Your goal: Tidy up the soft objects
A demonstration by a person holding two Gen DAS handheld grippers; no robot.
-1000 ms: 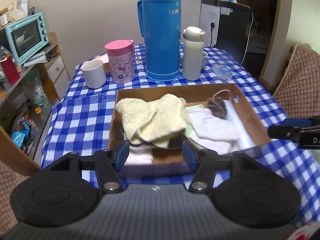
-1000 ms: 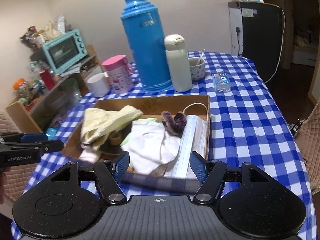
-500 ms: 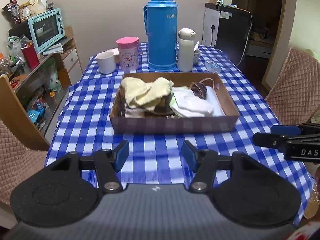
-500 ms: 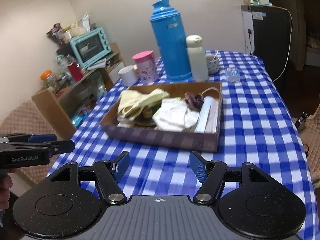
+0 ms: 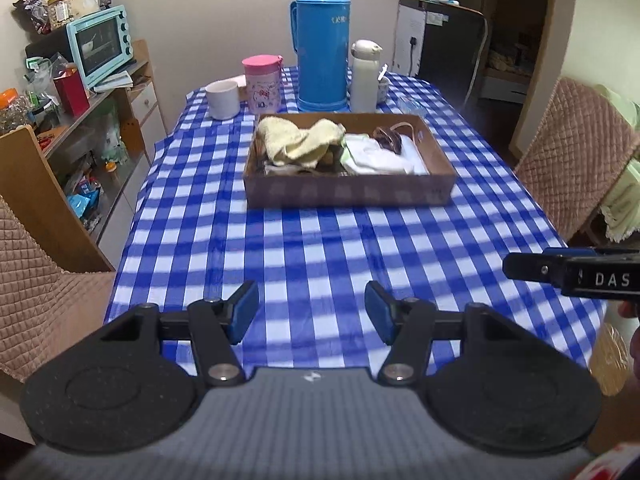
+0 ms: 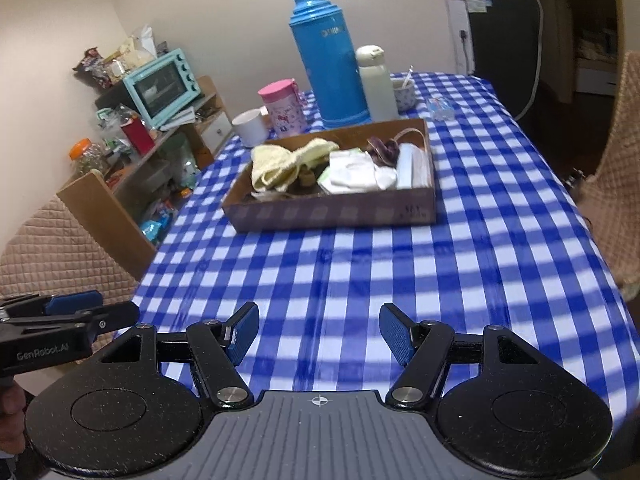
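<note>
Cardboard box of cloths sat crosswise toward the surface's far edge, straight ahead of both my released, empty grippers, left and right, neither nearer.

tablecloth: glossy, smooth checked plastic
tray: matt brown cardboard
towel: fluffy yellow cloth
thermos: shiny blue plastic

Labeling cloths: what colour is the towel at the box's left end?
Pale yellow towel; clearest in the left wrist view.

Blue-white checked tablecloth, brown box, yellow towel, blue thermos
</note>
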